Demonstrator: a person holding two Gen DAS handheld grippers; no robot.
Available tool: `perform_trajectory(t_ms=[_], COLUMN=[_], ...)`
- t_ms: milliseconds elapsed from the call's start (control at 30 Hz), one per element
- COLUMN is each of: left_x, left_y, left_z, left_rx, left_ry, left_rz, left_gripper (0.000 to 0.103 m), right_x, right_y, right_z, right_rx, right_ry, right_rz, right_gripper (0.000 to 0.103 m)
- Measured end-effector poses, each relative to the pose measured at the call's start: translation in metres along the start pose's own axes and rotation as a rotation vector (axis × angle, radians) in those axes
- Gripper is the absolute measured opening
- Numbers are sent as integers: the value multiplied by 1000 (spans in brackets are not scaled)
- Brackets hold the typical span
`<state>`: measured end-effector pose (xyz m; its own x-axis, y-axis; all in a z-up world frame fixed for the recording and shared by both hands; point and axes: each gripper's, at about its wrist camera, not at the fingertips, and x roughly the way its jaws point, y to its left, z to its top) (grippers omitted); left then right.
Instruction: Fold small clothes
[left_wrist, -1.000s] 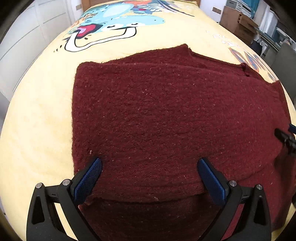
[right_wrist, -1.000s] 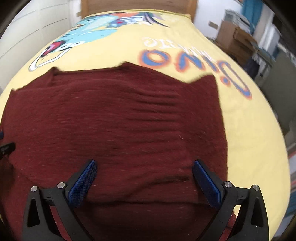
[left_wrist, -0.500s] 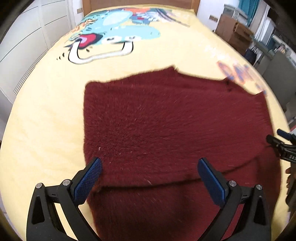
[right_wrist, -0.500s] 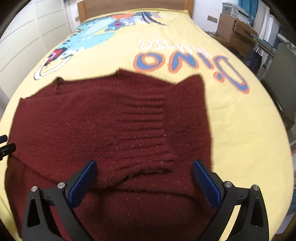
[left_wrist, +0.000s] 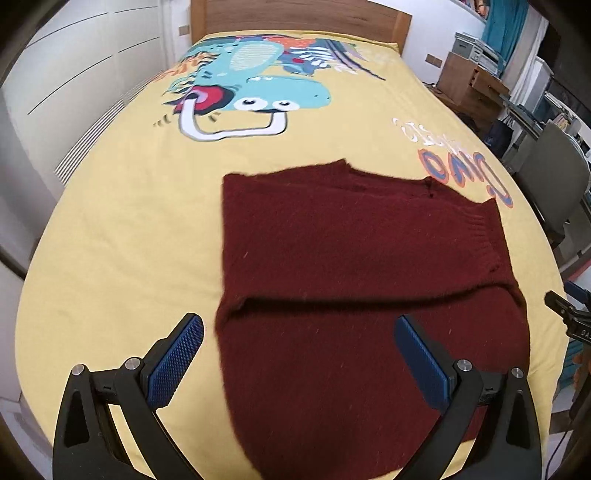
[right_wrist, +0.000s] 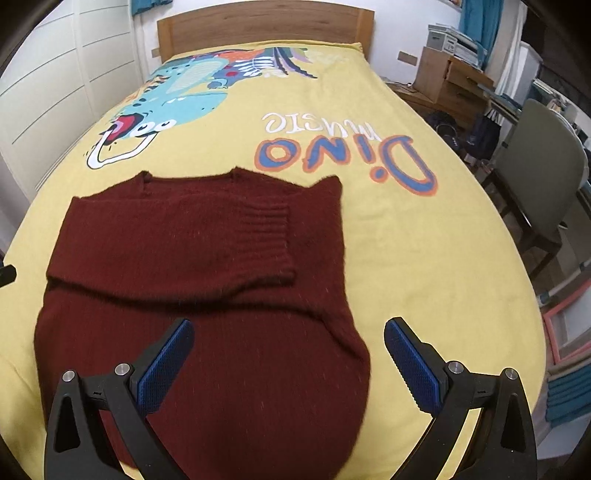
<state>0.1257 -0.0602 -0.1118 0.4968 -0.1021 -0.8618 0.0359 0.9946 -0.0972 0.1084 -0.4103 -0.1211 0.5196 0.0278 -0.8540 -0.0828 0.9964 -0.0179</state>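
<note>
Dark red knitted sweater (left_wrist: 362, 266) lies flat on the yellow dinosaur-print bedspread (left_wrist: 129, 221), sleeves folded across its chest.

The left gripper (left_wrist: 299, 354) and right gripper (right_wrist: 288, 354) sit at the bottom of their frames, jaws spread wide and holding nothing; the ribbed cuff (right_wrist: 266, 240) lies at centre of the right view.

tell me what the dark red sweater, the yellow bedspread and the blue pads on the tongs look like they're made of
Sweater: looks like fuzzy wool or acrylic knit, matte, with a ribbed cuff and a hazy nap.
Bedspread: smooth, thin woven or printed fabric, probably cotton or polyester, matte, with flat dinosaur graphics.
Pads: likely rubber or soft plastic, judging by the fine diamond grip texture, set on black, hard-looking plastic fingers.
</note>
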Motion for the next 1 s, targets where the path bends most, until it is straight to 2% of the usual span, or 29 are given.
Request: perform_trajectory(t_ms=[267, 600, 1000], left_x=[0, 27, 57], left_y=[16, 23, 18], left_z=[-50, -111, -135], left_rx=[-58, -113, -84], left_ry=[77, 218, 359], left_rz=[33, 31, 34], left_gripper=[102, 102, 102], right_x=[-11, 11, 33], right_y=[-11, -22, -27], right_z=[-52, -112, -158], right_rx=[45, 100, 136], right_ry=[50, 192, 364], right_rz=[-2, 9, 36], right_gripper=[103, 103, 103])
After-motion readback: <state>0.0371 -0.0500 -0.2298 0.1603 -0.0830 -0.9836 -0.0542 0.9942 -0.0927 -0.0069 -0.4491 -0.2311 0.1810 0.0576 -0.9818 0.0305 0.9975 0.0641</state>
